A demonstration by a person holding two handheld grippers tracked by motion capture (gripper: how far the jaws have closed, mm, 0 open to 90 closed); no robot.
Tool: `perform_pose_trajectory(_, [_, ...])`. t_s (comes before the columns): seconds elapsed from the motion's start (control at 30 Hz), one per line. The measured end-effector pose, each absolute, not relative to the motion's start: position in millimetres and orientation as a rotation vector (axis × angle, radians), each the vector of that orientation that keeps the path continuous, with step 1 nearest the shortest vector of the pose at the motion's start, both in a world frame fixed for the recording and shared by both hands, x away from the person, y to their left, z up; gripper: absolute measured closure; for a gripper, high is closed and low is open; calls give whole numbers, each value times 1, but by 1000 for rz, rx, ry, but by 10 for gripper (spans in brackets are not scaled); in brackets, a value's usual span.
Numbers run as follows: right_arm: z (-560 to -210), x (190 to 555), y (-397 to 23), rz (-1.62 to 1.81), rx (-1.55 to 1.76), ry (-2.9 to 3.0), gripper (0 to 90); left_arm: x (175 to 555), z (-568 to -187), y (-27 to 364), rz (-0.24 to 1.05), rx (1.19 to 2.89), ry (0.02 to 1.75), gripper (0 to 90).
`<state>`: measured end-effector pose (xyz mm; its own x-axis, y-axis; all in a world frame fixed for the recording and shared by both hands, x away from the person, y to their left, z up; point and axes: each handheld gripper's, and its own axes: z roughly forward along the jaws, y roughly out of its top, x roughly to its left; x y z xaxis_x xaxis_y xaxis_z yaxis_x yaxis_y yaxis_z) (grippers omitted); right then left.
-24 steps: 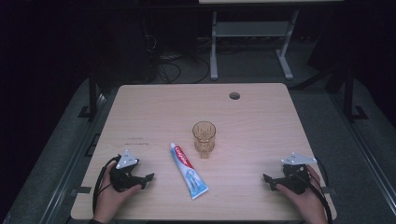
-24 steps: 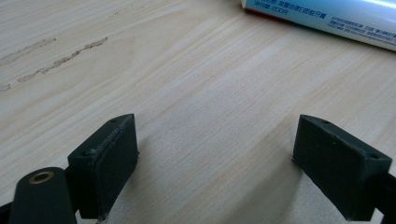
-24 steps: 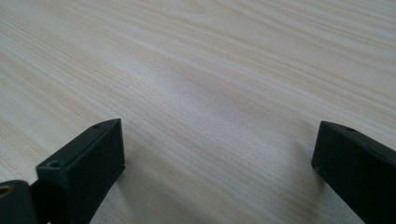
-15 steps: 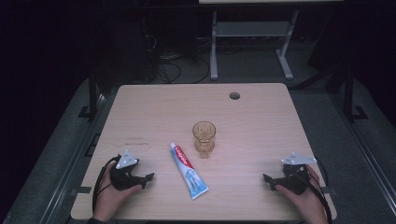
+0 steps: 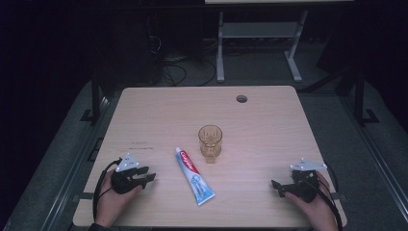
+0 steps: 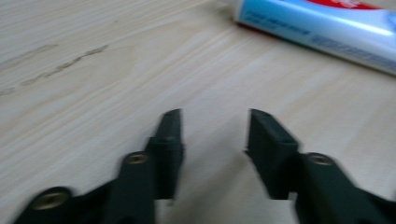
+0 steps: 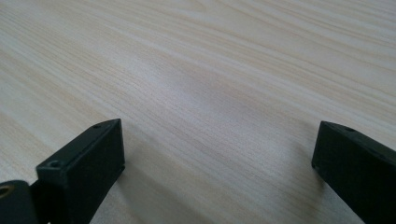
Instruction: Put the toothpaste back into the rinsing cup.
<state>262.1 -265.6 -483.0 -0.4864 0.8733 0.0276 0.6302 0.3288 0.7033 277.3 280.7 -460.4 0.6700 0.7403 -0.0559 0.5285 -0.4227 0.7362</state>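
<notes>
A white, blue and red toothpaste tube (image 5: 195,175) lies flat on the wooden table (image 5: 168,115), cap end pointing away from me. Just beyond it stands an amber drinking glass (image 5: 210,142), upright. My left gripper (image 5: 148,177) rests near the table's front left, pointing right at the tube, a short way from it. In the left gripper view the tube (image 6: 322,28) lies ahead at the upper right, and my left gripper (image 6: 215,114) is open with bare wood between its jaws. My right gripper (image 5: 275,186) lies at the front right, open wide (image 7: 219,126) over bare wood.
A round cable hole (image 5: 241,98) sits near the table's far edge. Behind the table, on the dark floor, are a white metal frame (image 5: 260,33) and loose cables (image 5: 178,72). Bare wood lies between the two grippers along the front edge.
</notes>
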Motion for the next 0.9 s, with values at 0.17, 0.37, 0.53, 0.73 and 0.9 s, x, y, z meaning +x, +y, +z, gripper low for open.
perform_pose_trajectory(0.17, [-483,262,-266,944,1335,2243,17,277,-450,274,266,2107,982,899])
perform_pose_trajectory(0.37, [-483,262,-266,944,1336,2244,17,281,-445,261,226,2122,941,900])
perform_pose_trajectory(0.53, [-483,262,-266,944,1335,2244,17,284,-439,251,225,2126,904,900])
perform_pose_trajectory(0.73, [-483,262,-266,944,1335,2244,17,294,-432,238,228,2124,875,900])
perform_pose_trajectory(0.9, [-483,262,-266,944,1335,2244,17,306,-427,226,233,2127,845,900])
